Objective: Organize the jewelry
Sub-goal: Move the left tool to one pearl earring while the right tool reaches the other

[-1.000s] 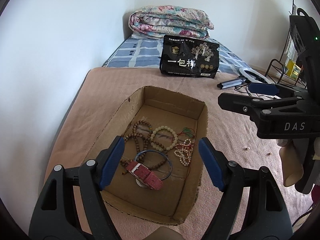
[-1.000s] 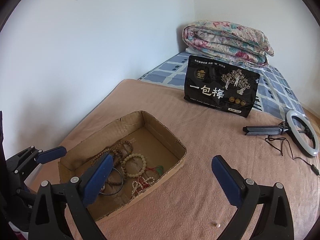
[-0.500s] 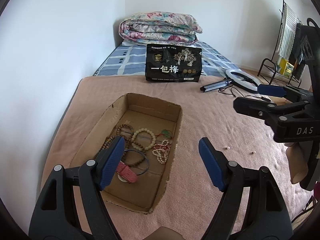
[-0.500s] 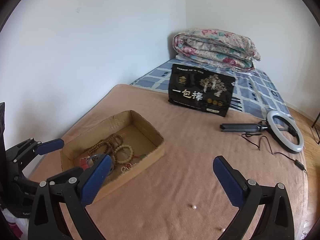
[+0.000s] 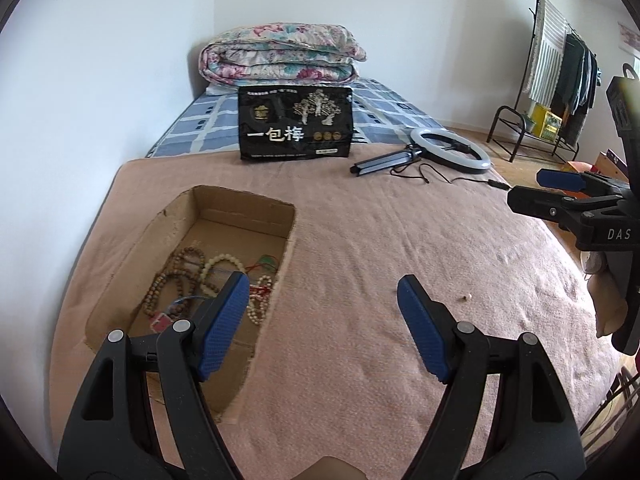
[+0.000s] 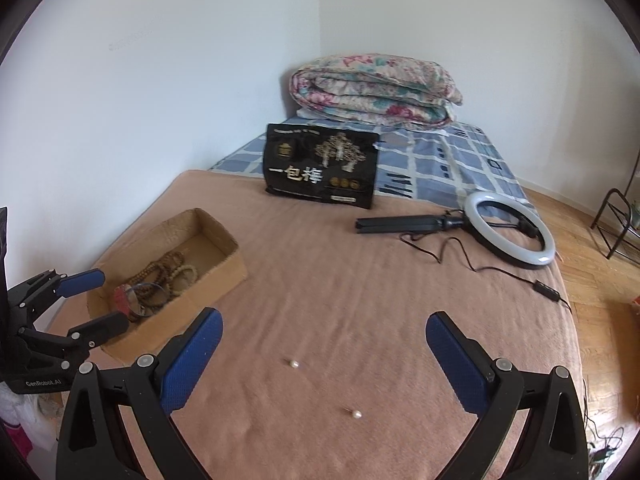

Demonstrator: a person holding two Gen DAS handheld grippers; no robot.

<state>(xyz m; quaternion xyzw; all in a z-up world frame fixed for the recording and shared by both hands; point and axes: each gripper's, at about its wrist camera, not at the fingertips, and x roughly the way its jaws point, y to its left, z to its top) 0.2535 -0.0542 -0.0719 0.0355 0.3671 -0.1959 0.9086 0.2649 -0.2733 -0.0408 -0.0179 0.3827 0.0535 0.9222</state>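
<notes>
Here, in the left wrist view, the left hand-held gripper (image 5: pixel 320 320) hangs with its blue pads wide apart and nothing between them, over the pink blanket (image 5: pixel 380 240) beside the cardboard box (image 5: pixel 240 208), where the bead bracelets (image 5: pixel 192 276) lie heaped. In the right wrist view, the right hand-held gripper (image 6: pixel 324 356) also stands spread and empty above two loose pearls (image 6: pixel 295 364), well apart from the box. A ring light (image 6: pixel 512 236) lies farther back on the bed.
</notes>
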